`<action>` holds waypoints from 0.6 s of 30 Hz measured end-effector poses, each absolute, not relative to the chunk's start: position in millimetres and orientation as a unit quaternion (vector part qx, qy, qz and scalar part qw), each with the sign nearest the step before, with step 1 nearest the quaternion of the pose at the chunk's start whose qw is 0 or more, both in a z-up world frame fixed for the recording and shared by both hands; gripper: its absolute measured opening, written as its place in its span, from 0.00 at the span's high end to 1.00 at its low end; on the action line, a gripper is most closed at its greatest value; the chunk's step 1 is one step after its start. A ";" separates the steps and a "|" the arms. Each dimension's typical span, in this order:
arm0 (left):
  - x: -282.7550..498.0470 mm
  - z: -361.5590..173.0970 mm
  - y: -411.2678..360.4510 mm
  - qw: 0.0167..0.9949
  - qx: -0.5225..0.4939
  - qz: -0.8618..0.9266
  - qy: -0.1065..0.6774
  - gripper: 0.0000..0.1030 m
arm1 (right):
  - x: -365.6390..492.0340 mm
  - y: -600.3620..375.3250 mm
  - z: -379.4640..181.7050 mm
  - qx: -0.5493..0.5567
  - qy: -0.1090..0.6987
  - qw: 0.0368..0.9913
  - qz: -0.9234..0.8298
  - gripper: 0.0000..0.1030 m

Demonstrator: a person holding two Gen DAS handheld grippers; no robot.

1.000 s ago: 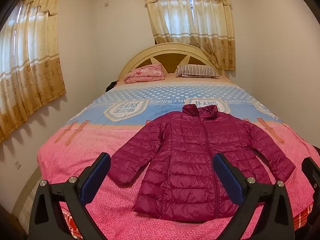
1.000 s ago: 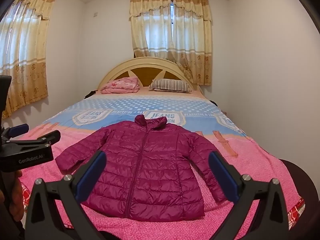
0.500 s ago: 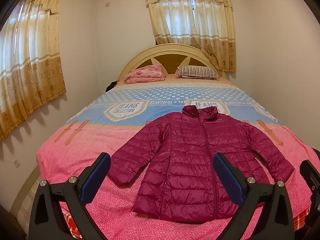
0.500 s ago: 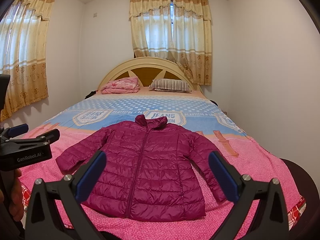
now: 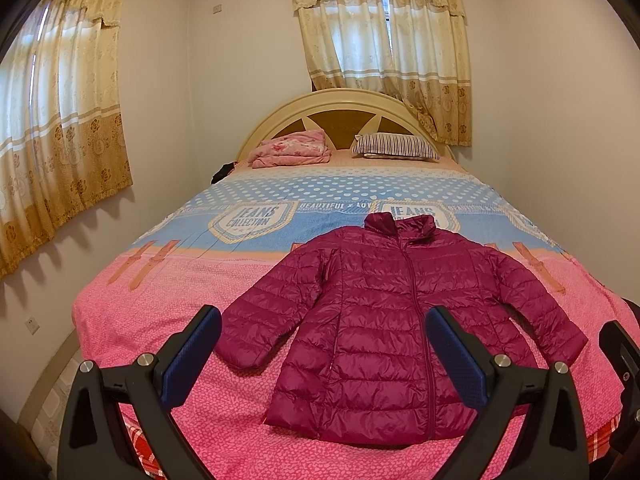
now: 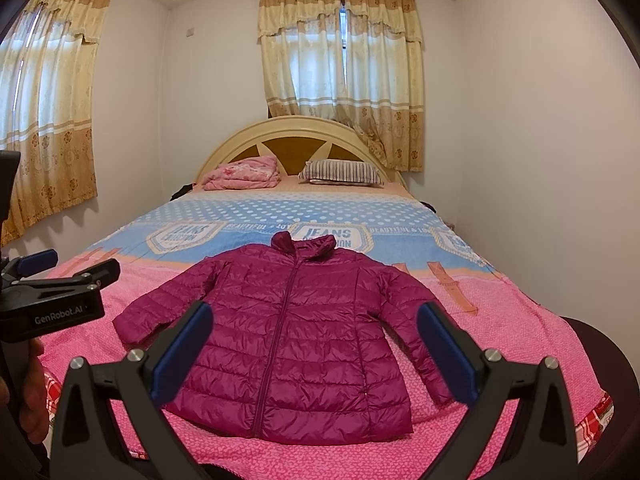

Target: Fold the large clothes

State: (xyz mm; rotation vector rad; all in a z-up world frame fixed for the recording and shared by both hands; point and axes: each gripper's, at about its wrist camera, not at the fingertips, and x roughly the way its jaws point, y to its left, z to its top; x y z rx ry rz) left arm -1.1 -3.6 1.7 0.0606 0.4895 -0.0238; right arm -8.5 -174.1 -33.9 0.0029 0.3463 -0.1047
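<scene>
A magenta quilted puffer jacket [image 5: 384, 320] lies flat and zipped on the pink end of the bed, collar toward the headboard, both sleeves spread out. It also shows in the right wrist view [image 6: 288, 332]. My left gripper [image 5: 324, 356] is open and empty, held above the foot of the bed in front of the jacket's hem and left sleeve. My right gripper [image 6: 316, 352] is open and empty, held in front of the jacket's hem. The left gripper also shows at the left edge of the right wrist view [image 6: 60, 284].
The bed has a pink and blue printed cover [image 5: 160, 308]. A folded pink blanket [image 5: 292, 152] and a striped pillow [image 5: 396, 146] lie at the cream headboard [image 5: 340, 100]. Curtained windows are behind and to the left. White walls stand close on both sides.
Both grippers stay open and nearly still. The left wrist view has shifted slightly, so the jacket sits a little lower in it.
</scene>
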 end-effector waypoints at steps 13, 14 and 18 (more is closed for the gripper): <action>-0.2 1.0 -5.1 0.970 0.028 -0.011 0.243 0.01 | -7.2 -171.5 -36.0 0.002 0.174 0.983 -0.050 0.00; -0.4 1.0 -4.1 0.970 0.028 -0.011 0.242 0.01 | -7.2 -170.7 -36.4 0.003 0.174 0.983 -0.050 0.00; -0.2 0.9 -4.0 0.970 0.028 -0.011 0.243 0.01 | -6.8 -170.2 -36.8 0.003 0.173 0.984 -0.050 0.00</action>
